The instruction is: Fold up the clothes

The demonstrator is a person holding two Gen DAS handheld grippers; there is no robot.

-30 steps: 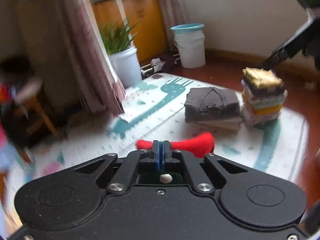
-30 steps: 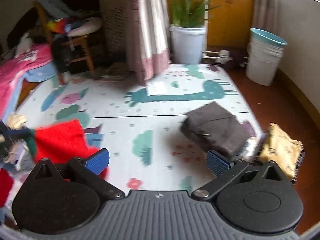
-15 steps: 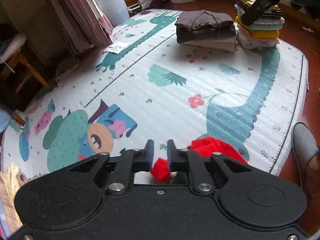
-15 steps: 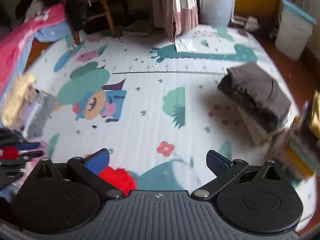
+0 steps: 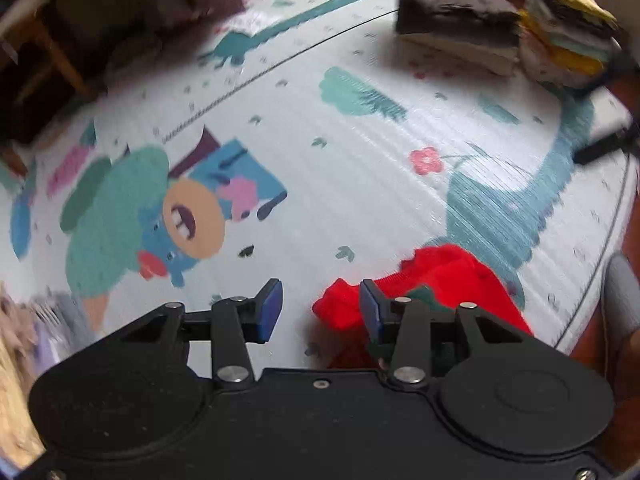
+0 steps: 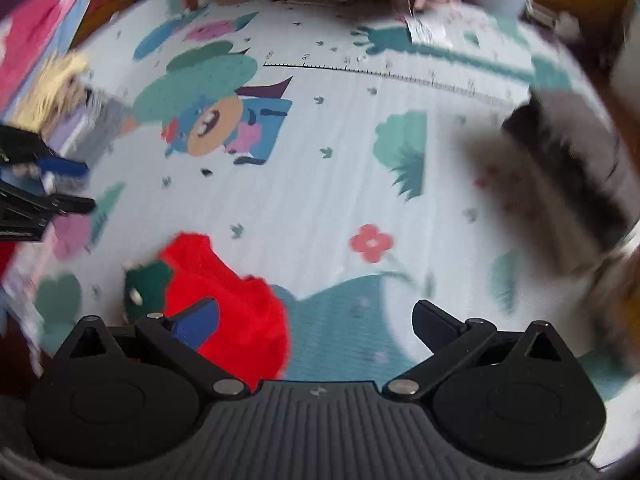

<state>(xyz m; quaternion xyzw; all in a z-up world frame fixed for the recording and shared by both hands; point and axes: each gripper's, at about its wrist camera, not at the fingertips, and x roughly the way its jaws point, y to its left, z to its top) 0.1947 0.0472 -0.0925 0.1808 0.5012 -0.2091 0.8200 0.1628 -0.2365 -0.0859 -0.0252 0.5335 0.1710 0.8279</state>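
Your left gripper is released: its two blue-padded fingers stand apart over the play mat with nothing between them. The red garment lies crumpled on the mat just beside and partly behind the right-hand finger of that gripper, its near edge poking a little into the gap without being pinched. A dark green patch shows on the garment close to that finger.

Your right gripper is also released, its fingers spread wide. In this view the red garment sits under and around the left-hand finger, with the green part on the far left of the heap; the right-hand finger hangs over bare mat, well apart from the cloth.

Ahead and to the right of your left fingers, a folded dark grey pile rests on the mat, with a multicoloured folded stack touching its right side. From the right wrist the dark pile is a blur off to the right of the fingers. Unfolded clothes lie at the far left of that view, beside your left gripper's tips.
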